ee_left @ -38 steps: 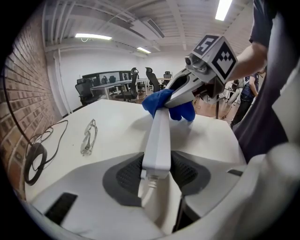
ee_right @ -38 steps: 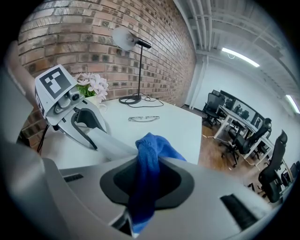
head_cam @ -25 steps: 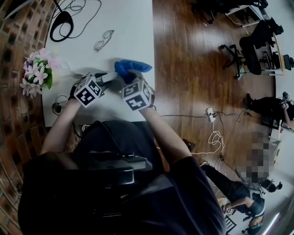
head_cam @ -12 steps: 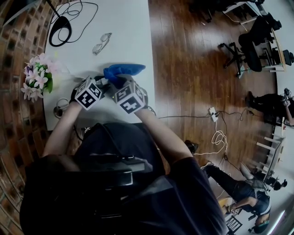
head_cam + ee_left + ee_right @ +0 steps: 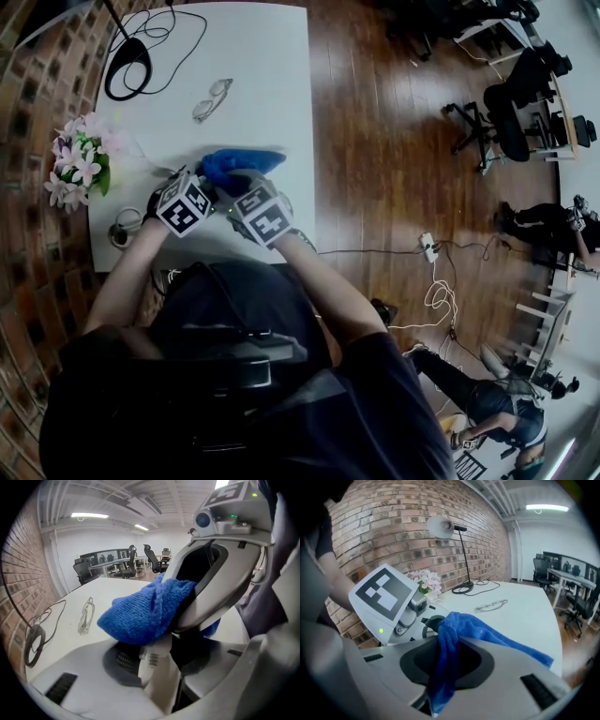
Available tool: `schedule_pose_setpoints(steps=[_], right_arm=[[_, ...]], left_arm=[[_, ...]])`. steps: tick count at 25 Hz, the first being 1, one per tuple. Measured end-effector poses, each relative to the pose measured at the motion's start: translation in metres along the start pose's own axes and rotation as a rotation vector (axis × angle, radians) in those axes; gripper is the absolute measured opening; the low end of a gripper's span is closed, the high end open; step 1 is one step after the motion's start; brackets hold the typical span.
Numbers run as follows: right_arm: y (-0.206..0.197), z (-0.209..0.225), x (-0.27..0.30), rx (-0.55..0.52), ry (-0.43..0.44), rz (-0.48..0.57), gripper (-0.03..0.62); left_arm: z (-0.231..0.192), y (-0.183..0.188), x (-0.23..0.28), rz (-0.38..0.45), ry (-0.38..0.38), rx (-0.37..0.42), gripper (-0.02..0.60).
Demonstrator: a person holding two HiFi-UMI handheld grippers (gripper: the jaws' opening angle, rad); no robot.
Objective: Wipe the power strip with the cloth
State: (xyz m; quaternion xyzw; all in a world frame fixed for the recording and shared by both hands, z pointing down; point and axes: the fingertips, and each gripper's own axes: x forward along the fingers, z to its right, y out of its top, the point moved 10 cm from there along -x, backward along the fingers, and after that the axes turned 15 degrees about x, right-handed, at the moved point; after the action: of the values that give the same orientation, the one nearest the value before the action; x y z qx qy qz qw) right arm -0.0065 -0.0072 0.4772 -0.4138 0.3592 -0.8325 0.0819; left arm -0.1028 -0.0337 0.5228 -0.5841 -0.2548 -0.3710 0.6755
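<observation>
Wipe looks under way, not done.
Left claw point(image 5: 159, 654) is gripping the power strip point(image 5: 152, 670), jaws part-spread; right claw point(image 5: 443, 677) is pinching the cloth point(image 5: 239, 161) over it, centre-left of frame.

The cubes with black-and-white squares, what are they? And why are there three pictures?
Those cubes are part of two tools that a person holds, one in each hand. Each tool has two jaws for grabbing things. One picture comes from a camera on the person's head, looking down at a white table. The other two come from cameras riding on the tools. The left hand-held gripper holds a white power strip. The right hand-held gripper pinches a blue cloth, right above the strip. Glasses, flowers and a lamp are on the table too.
</observation>
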Motion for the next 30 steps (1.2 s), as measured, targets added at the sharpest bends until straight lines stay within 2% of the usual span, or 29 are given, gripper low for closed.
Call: schedule_pose_setpoints(steps=[3,10,15,22,26,30], right_arm=[[0.0,0.0,0.003,0.067,0.056,-0.006,0.064],[0.0,0.004,0.005,0.145,0.156,-0.018,0.063],[0.002,0.008,0.004,0.2,0.187,-0.004,0.063],[0.007,0.012,0.007,0.315,0.246,-0.006,0.063],[0.012,0.006,0.015,0.284,0.262,-0.028,0.063],[0.014,0.002,0.02,0.227,0.227,-0.061,0.064]], left_arm=[[0.0,-0.001,0.002,0.001,0.0,0.007,0.176],[0.001,-0.001,0.0,0.008,0.006,0.012,0.175],[0.0,-0.009,-0.012,0.051,0.037,0.011,0.19],[0.004,-0.02,-0.013,0.009,0.038,0.039,0.173],[0.004,-0.022,-0.012,0.015,0.041,0.047,0.173],[0.004,-0.023,-0.012,0.013,0.038,0.048,0.172]])
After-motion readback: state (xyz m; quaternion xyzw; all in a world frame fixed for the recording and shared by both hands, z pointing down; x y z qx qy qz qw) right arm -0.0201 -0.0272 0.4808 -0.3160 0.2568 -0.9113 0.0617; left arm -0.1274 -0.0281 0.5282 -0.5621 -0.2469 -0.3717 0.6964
